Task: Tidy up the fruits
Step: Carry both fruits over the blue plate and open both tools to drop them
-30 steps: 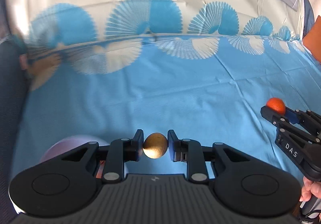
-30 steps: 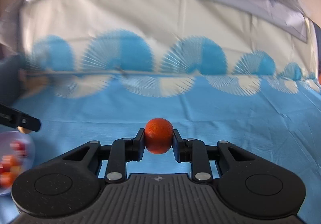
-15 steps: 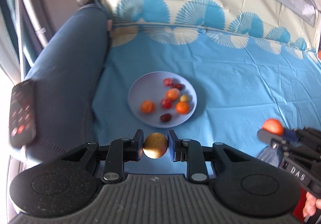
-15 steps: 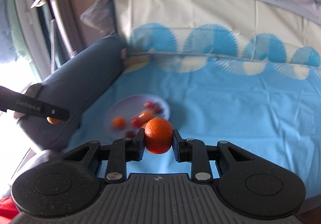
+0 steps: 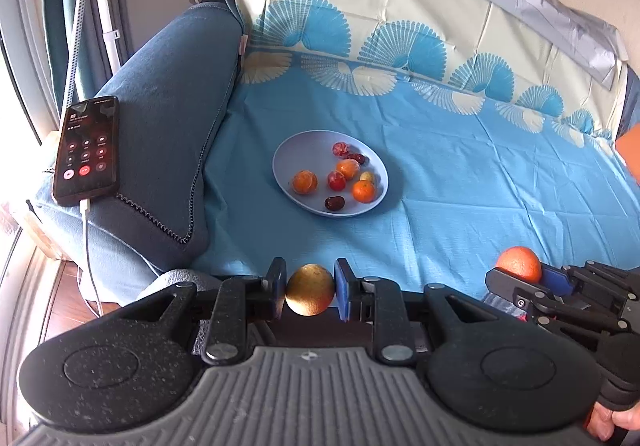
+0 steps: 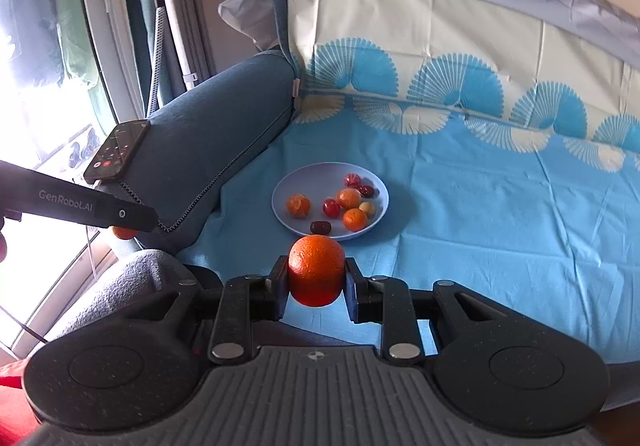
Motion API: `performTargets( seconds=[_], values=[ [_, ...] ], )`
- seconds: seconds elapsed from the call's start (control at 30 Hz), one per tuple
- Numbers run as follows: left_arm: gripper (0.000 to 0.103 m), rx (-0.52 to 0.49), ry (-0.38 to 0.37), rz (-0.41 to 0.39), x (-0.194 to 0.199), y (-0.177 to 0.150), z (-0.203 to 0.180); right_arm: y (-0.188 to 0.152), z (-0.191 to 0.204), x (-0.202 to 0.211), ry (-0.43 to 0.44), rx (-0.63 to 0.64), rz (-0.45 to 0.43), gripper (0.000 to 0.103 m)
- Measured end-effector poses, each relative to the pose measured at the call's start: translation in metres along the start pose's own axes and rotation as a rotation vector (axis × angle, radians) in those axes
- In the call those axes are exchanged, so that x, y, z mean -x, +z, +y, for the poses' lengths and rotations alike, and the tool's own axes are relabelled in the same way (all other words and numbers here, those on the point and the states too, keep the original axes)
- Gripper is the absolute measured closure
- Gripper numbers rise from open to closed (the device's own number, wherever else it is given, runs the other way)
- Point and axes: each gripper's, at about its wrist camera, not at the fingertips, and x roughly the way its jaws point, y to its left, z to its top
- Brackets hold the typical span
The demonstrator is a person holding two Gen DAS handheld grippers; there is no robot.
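Note:
My left gripper (image 5: 310, 294) is shut on a small yellow-brown fruit (image 5: 310, 289), held above the near edge of the blue sheet. My right gripper (image 6: 316, 278) is shut on an orange (image 6: 316, 270); the same orange (image 5: 519, 264) shows at the right of the left wrist view. A pale blue plate (image 5: 288, 162) lies on the sheet beyond both grippers, carrying several small oranges and red fruits. In the right wrist view the plate (image 6: 294, 182) sits just past the held orange, and the left gripper's finger (image 6: 92, 208) reaches in from the left.
A dark blue sofa armrest (image 5: 168, 118) borders the sheet on the left, with a lit phone (image 5: 87, 150) on a cable lying on it. A cream and blue backrest cover (image 5: 400, 6) rises behind. A grey cushion (image 6: 128, 286) sits near the front left corner.
Both grippers have drawn back and risen, each keeping its fruit. The plate, armrest and phone have come fully into view and now lie farther ahead.

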Motion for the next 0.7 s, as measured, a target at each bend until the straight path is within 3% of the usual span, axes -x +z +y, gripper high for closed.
performTargets(
  seconds=[0.7],
  values=[
    [0.075,0.041,0.007,0.025,-0.017,0.017,0.014,0.006,-0.002,-0.022,0.004,0.012,0.051,0.074]
  ],
)
